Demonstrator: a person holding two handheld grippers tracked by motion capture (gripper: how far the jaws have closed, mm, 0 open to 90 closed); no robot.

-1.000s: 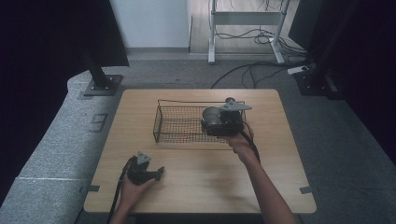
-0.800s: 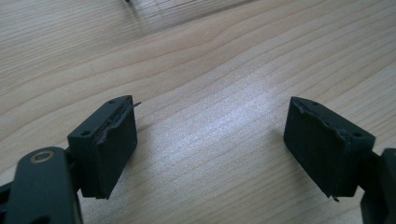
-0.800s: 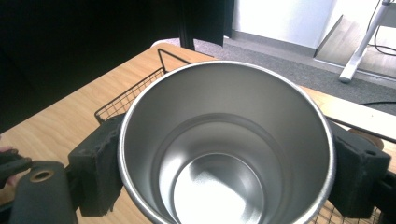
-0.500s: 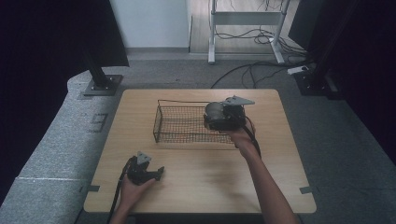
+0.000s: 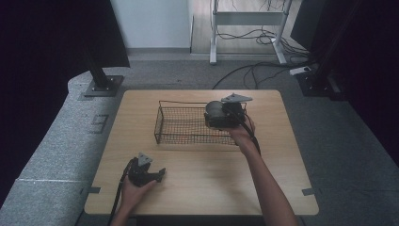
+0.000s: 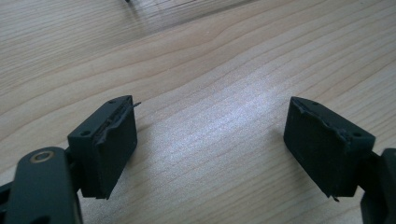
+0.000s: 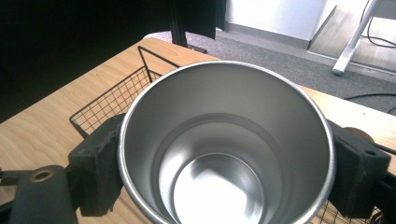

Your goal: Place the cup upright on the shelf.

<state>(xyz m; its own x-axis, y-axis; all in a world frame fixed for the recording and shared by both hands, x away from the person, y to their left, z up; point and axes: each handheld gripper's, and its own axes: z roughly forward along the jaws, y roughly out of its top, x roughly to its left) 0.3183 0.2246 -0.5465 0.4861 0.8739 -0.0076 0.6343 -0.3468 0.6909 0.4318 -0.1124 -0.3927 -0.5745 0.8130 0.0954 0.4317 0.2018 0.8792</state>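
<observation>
Right gripper [image 5: 212, 114] clamped on a steel cup [image 7: 226, 144], both jaws pressed against the cup's outer wall at left and right. Cup empty, mouth toward the riding camera, shiny bottom visible inside. In the high view, cup [image 5: 214, 113] dark and lying over on its side, held above the right end of the wire basket [image 5: 181, 125]. Compared with one second ago, shifted a little farther from the person and to the right: then low against the basket's near right part, now higher along its right end, grey plate over the far rim. Compared with half a second ago, only slightly moved. Right hand [image 5: 241, 134] wrapped around the gripper from the near side, forearm running back to the bottom edge, cable trailing along it.

Basket in the same place as before, on the far middle part of the table [image 5: 282, 179], long sides running left to right. From the right gripper view, basket mesh [image 7: 112, 100] seen beyond and beneath the cup.

Left gripper [image 5: 160, 175] resting on the near left part of the table, well apart from the basket, in the left hand [image 5: 133, 190]; unmoved across all three moments. Jaws spread wide apart, nothing between them but bare wood [image 6: 210, 140].
</observation>
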